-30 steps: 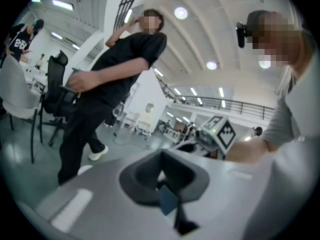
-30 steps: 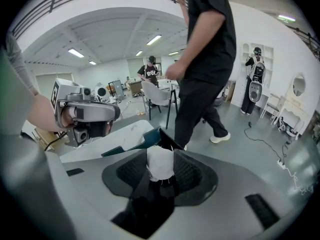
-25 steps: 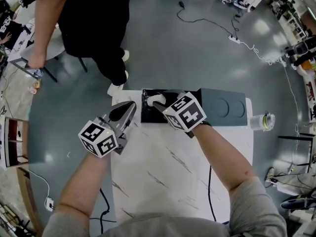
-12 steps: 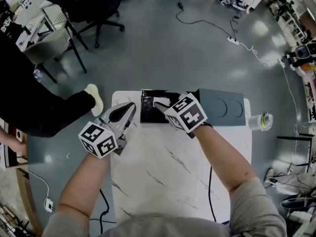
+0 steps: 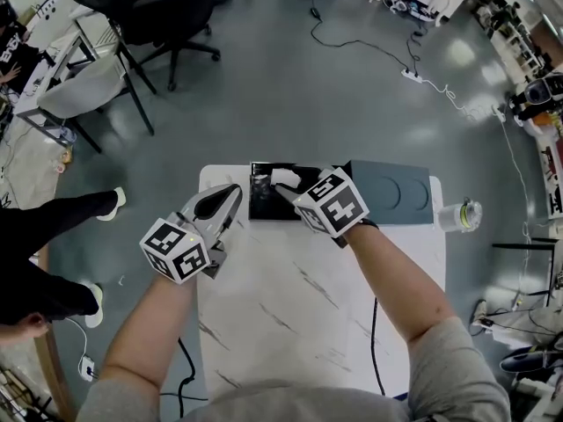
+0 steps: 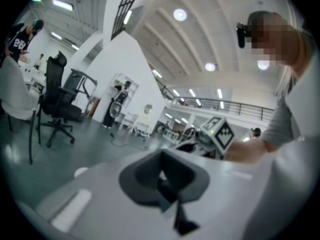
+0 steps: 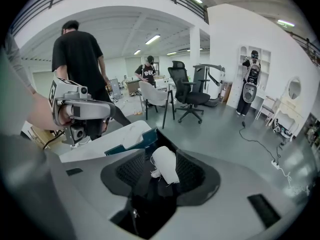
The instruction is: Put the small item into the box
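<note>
Marble table [image 5: 290, 323], head view: black box [image 5: 262, 206] at the far edge, right gripper [image 5: 280, 188] over it. Left gripper view: left gripper [image 6: 162, 176] closed, empty. Right gripper view: jaws just opened wide, white bundle [image 7: 165, 165] loose between them, in the box.

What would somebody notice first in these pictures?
Most likely the right gripper, which dips into the black box at the far edge of the white marble table. Its jaws have just been opening, and a small white item lies loose between them, inside the box. The left gripper hovers to the left of the box with nothing in it.
</note>
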Demonstrator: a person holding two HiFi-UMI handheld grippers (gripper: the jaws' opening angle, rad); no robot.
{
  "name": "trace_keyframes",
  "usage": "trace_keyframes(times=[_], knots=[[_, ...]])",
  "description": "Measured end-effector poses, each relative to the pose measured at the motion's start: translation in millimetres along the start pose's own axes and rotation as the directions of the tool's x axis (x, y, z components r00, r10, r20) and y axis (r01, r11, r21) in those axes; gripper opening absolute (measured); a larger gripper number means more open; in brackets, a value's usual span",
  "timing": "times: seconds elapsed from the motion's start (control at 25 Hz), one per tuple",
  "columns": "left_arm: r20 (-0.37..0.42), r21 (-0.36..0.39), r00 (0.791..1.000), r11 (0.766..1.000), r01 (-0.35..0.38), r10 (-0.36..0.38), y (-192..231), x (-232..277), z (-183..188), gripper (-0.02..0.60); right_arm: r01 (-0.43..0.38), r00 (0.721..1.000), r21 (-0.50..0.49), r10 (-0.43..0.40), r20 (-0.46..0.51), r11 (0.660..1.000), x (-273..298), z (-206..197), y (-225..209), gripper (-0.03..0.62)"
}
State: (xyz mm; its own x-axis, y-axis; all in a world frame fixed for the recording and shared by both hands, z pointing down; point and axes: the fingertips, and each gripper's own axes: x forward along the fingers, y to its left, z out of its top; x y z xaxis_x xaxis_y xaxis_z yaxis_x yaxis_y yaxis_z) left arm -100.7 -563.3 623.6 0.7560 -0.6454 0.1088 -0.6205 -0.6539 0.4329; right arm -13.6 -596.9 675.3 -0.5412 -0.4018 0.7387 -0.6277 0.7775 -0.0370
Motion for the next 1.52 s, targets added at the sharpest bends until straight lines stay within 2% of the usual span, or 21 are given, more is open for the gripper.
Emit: trace_keyframes(times=[0.8,1.36,1.52], knots=[[0.031,0.021,0.999,0.999,0.026,-0.027,-39.3,-37.6,35.7,0.006,0.075,0.994,0.053,-0.079,0.071,0.996,-61.3,14.9,8.2,0.165],[0.066,0.053,0.995,0.996,0.068,-0.071,-66.7,-92.1,84.8,0.006,0.146,0.967,0.114,-0.166,0.191,0.983,-118.7,35.7,27.2,0.03],[0.073,0.057,0.994,0.995,0.079,-0.083,-73.4,-115.0,94.7,0.006,0.132,0.957,0.178,-0.172,0.234,0.975,-135.2,37.3,42.7,0.011]])
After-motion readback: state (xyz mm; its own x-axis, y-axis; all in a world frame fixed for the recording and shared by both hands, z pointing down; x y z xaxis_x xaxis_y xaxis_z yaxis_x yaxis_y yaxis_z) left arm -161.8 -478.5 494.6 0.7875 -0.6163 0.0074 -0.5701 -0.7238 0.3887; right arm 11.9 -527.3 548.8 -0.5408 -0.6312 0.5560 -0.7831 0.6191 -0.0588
